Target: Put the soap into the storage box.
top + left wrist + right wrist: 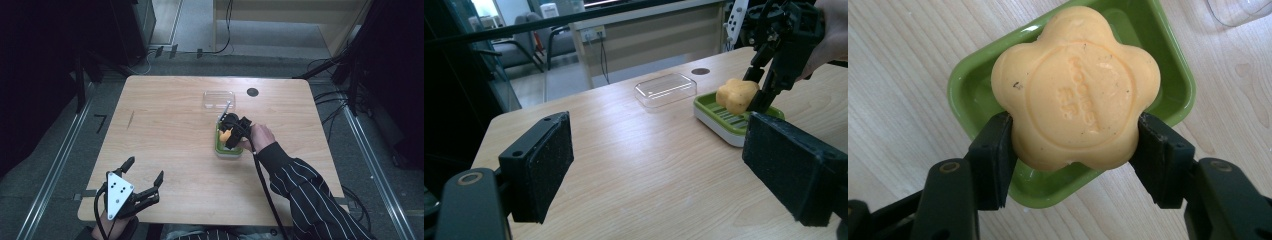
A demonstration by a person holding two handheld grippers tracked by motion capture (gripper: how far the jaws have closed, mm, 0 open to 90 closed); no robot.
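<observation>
Currently the flower-shaped soap point(1075, 87) is clamped between the pads of the right gripper point(1073, 160), just above the green soap dish point(1173, 95) ahead of it. Firm, light and likely slick, it is best gripped across opposite notches. The left gripper point(674, 165) is held apart, empty.

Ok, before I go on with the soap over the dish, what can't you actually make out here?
- Gap between soap and green dish: right gripper view, soap covers the dish floor; touching or apart unclear.
- Embossed lettering on the soap: right gripper view, too faint to read.
- Soap in high view: mostly hidden by the right gripper.
- Clear lid: right gripper view, cut off by the top edge.
</observation>
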